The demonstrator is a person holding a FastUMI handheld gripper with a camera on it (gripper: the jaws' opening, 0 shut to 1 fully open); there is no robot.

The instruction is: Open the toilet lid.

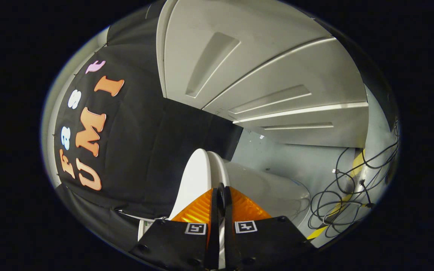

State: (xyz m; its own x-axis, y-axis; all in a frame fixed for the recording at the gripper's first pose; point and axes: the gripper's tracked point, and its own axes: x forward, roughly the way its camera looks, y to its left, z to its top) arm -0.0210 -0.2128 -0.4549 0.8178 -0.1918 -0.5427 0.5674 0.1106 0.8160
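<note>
The largest item ahead of me is a pale panelled door [262, 71] with recessed panels, standing well beyond my jaws and seen strongly tilted. Beside it hangs the black cloth wall [141, 150] of the booth, running down to the toilet. Below the door lies a grey floor [288, 158].

The toilet body [273, 192] sits just ahead of my jaws, a smooth white shell against the floor. The toilet lid [196, 177] stands raised on edge, next to the cloth wall, with a second white edge just beside it.

A tangle of black cables [343, 195] lies on the floor beyond the toilet, crossing a yellow floor stripe [339, 205].

My jaws [220, 199] are narrow, nearly together, and the white edge of the lid runs into the thin gap between them. I cannot tell whether both fingers press on it.
</note>
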